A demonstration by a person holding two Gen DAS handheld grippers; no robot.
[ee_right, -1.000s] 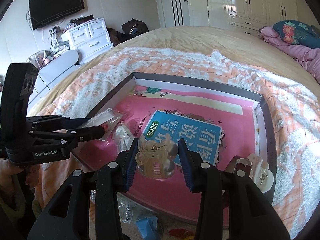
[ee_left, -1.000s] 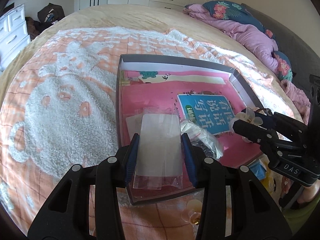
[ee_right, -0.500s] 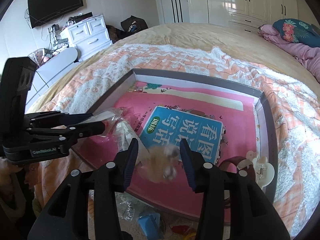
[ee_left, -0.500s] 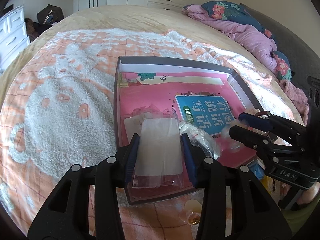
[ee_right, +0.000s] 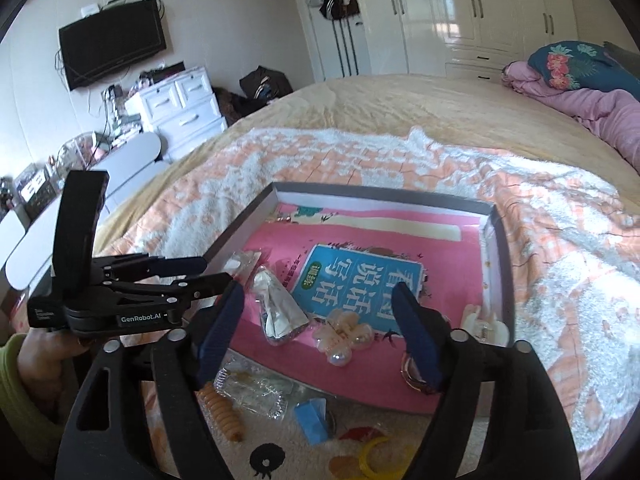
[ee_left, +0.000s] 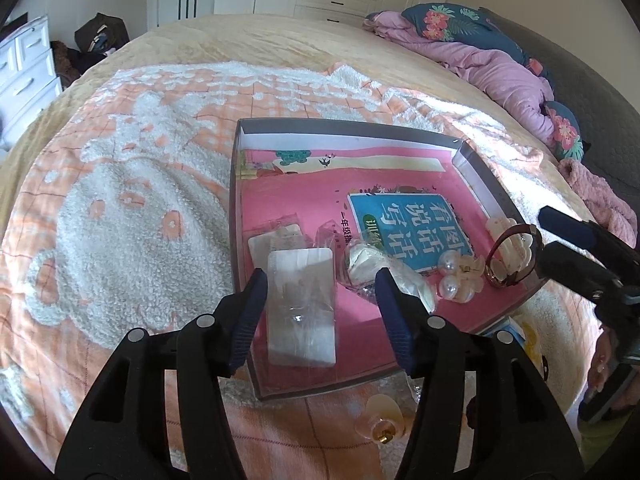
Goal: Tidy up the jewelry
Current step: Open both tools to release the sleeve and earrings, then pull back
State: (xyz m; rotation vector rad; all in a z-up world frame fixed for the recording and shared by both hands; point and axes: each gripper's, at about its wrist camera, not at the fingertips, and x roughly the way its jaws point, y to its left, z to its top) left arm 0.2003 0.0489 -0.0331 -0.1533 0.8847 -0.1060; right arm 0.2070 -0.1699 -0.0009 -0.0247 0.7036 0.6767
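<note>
A grey-rimmed tray (ee_left: 340, 125) (ee_right: 380, 194) with a pink book cover as its floor lies on the bed. My left gripper (ee_left: 322, 304) (ee_right: 208, 272) hovers over its near left corner. Its jaws are opening, and a clear plastic packet (ee_left: 302, 308) lies flat between them, free of both pads. My right gripper (ee_right: 318, 292) (ee_left: 548, 232) is also opening, with nothing held. Just below it a pearl flower hair clip (ee_right: 344, 332) (ee_left: 460, 280) rests on the tray floor. A crumpled clear bag (ee_left: 372, 264), a dark red watch (ee_left: 512, 256) and a white clip (ee_left: 500, 228) lie nearby in the tray.
On the blanket in front of the tray lie an orange spiral hair tie (ee_right: 224, 412), a clear packet (ee_right: 256, 396), a blue piece (ee_right: 314, 420), a yellow ring (ee_right: 380, 460) and a pale clip (ee_left: 380, 420). A pink duvet (ee_left: 500, 68) is heaped at the far right.
The right gripper let go of the pearl flower clip, which dropped onto the tray floor, and drew up and back. The left jaws spread off the clear packet, which stays flat in the tray.
</note>
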